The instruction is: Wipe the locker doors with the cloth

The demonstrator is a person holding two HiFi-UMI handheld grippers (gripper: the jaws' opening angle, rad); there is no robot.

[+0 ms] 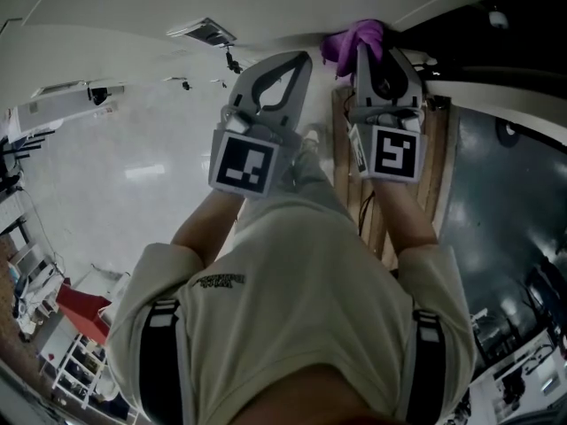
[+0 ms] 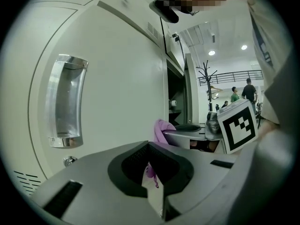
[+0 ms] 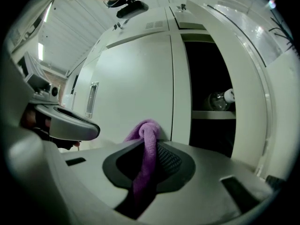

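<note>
A purple cloth (image 3: 146, 144) hangs bunched between the jaws of my right gripper (image 3: 152, 142), which is shut on it. The cloth's front bulge presses on the white locker door (image 3: 136, 83) near its right edge. In the head view the cloth (image 1: 353, 38) pokes out past the right gripper (image 1: 365, 51). My left gripper (image 1: 299, 60) is raised just left of it, jaws shut with nothing held. The left gripper (image 2: 149, 145) faces a door (image 2: 122, 78) with a metal recessed handle (image 2: 65, 102). The cloth (image 2: 161, 128) and right gripper show to its right.
Right of the wiped door a locker compartment (image 3: 211, 88) stands open, dark inside, with a bottle (image 3: 220, 99) on its shelf. A coat stand (image 2: 206, 86) and people (image 2: 248, 90) are far down the room. The person's torso (image 1: 301, 299) fills the lower head view.
</note>
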